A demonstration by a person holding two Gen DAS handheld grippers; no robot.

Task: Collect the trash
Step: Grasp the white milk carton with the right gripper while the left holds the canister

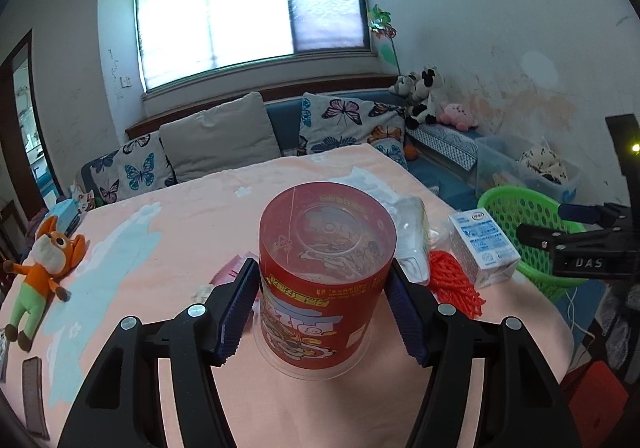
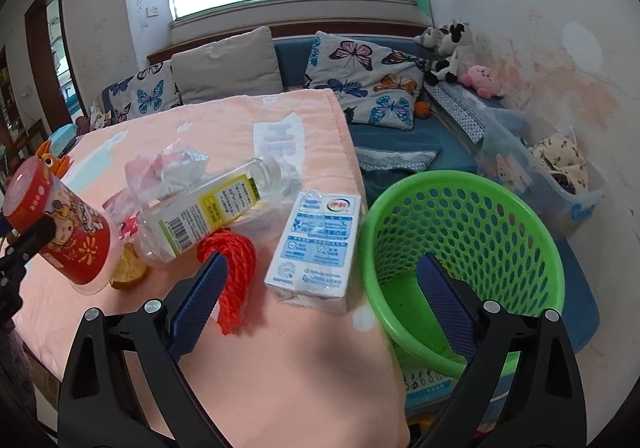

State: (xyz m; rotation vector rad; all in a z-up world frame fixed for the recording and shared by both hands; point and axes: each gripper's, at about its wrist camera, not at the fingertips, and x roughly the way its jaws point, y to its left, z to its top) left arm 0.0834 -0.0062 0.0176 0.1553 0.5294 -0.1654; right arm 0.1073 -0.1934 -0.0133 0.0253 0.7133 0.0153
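Left wrist view shows the red cup (image 1: 326,276) upside down, its clear bottom facing up, held between the two blue pads of the left gripper (image 1: 326,304); the pads press on its sides, so this tool is closed on the cup. The cup is tilted and seems lifted a little above the pink blanket (image 1: 160,216) that covers the table, near its front edge. In the right wrist view the same cup (image 2: 60,224) is at the left side, leaning, with the dark tip of the left tool on it.

Just behind the cup lies a heap of trash: a clear bottle (image 2: 208,208) with a yellow-green label, lying on its side, crumpled plastic wrap (image 2: 172,168) behind it, a red rope bundle (image 2: 232,272), and a brown piece of food (image 2: 128,268) beside the cup. A white and blue milk carton (image 2: 316,248) lies flat to the right of the rope, near the right edge of the table.

The right gripper (image 2: 320,304) stands wide, with nothing held; its left pad is over the rope, its right pad is over the green basket (image 2: 532,232). The basket stands just beside the right edge of the table and looks empty.

An orange plush fox (image 1: 44,268) lies at the left edge of the table.
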